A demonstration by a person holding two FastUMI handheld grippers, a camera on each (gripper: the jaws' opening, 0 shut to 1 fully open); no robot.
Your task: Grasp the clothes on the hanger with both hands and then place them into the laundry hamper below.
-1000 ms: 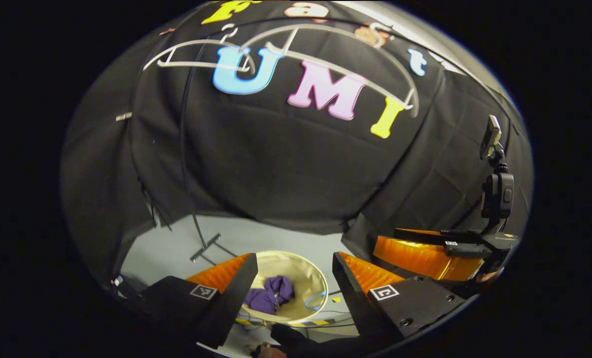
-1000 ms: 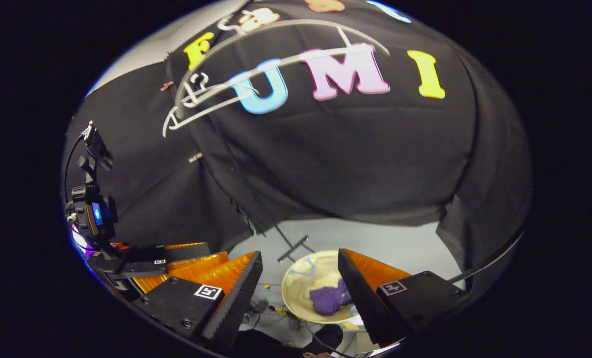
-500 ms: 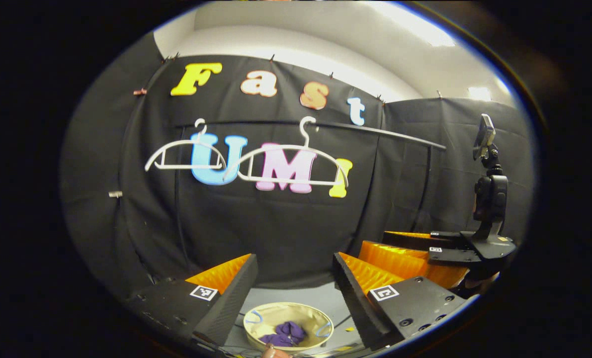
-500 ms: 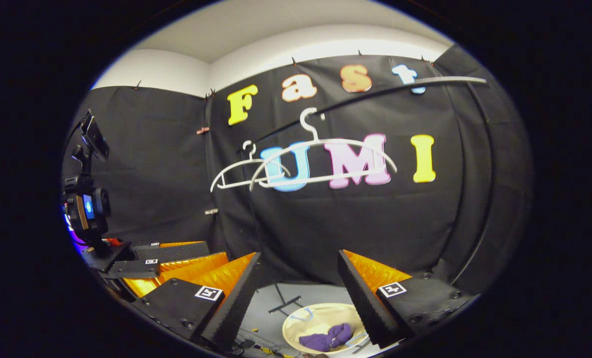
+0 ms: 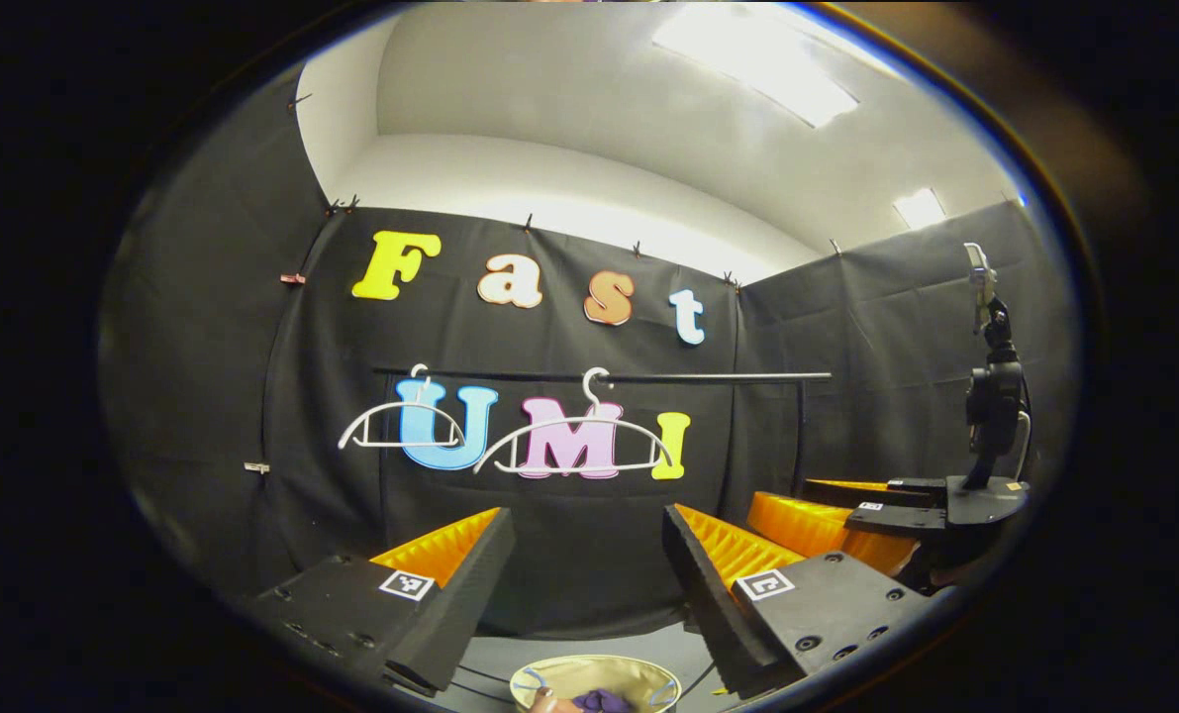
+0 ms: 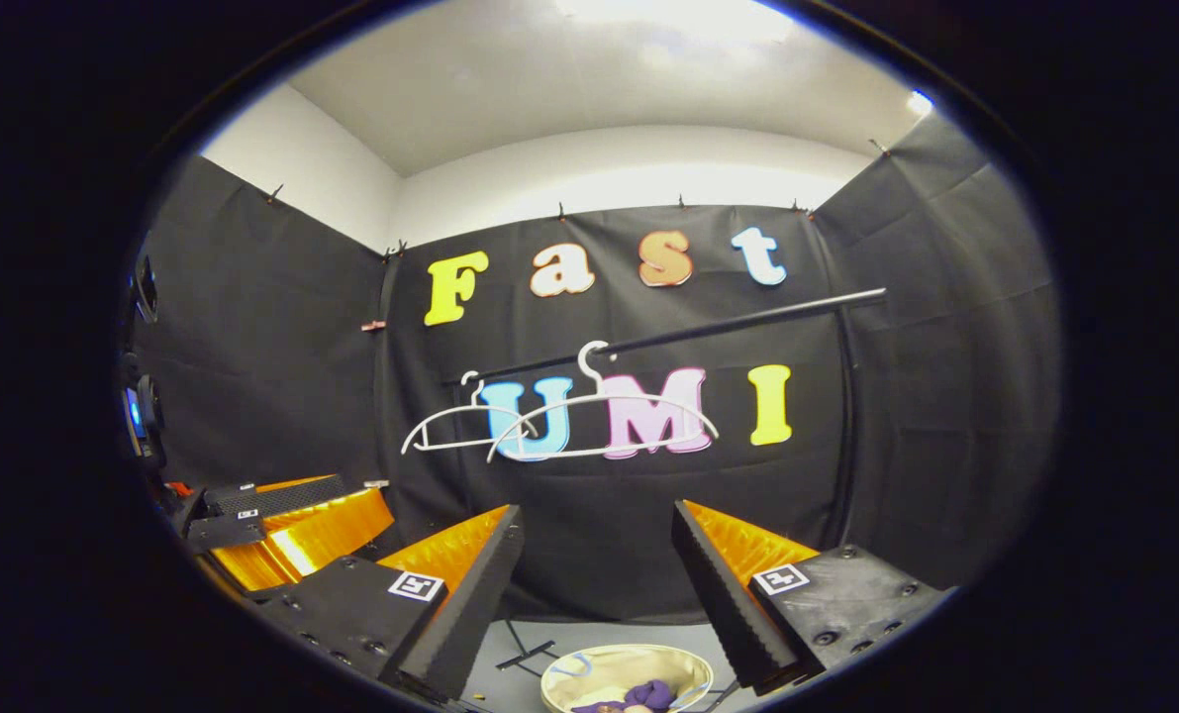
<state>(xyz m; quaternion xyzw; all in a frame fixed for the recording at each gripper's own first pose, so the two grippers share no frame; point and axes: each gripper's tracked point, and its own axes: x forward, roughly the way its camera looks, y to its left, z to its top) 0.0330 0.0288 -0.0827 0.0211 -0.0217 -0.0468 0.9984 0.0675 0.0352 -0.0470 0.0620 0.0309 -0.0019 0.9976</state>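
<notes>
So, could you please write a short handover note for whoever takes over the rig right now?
Left hand-held gripper: open, holding nothing.
Right hand-held gripper: open, holding nothing.
Both point at the rail, where two white hangers hang bare.
The purple clothes lie in the laundry hamper on the floor below.
Done: garment off the hanger and in the hamper.
Left: nothing that I can see.

Bright ceiling lights [image 5: 757, 59] glare overhead; both views sharp, edges strongly curved.
</notes>
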